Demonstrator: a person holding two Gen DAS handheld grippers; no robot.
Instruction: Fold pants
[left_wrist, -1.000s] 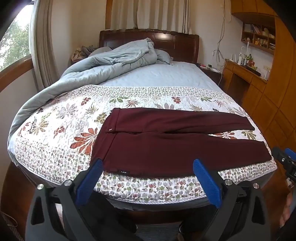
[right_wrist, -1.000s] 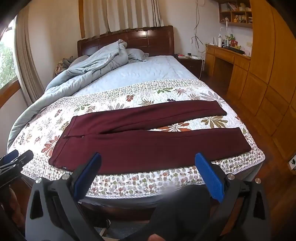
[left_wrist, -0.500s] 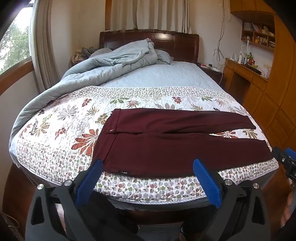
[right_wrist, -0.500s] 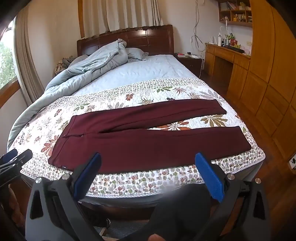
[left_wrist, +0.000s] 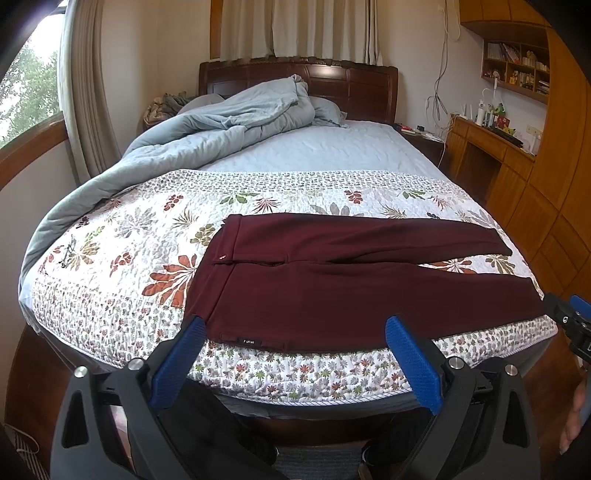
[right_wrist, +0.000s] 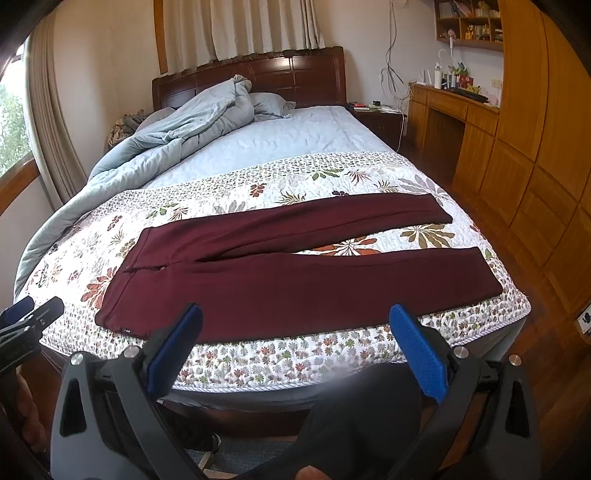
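pants (left_wrist: 351, 288) flat crosswise on bed (left_wrist: 110, 280), waist left | both grippers' fingers (left_wrist: 173, 362) spread, empty

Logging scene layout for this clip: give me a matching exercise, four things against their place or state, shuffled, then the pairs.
Things:
1. pants
2. grey duvet
3. left gripper
4. desk

Places or states:
A. against the right-hand wall
B. open, holding nothing
C. spread flat on the floral quilt, legs apart
D. bunched up near the headboard

Pairs: 1-C, 2-D, 3-B, 4-A
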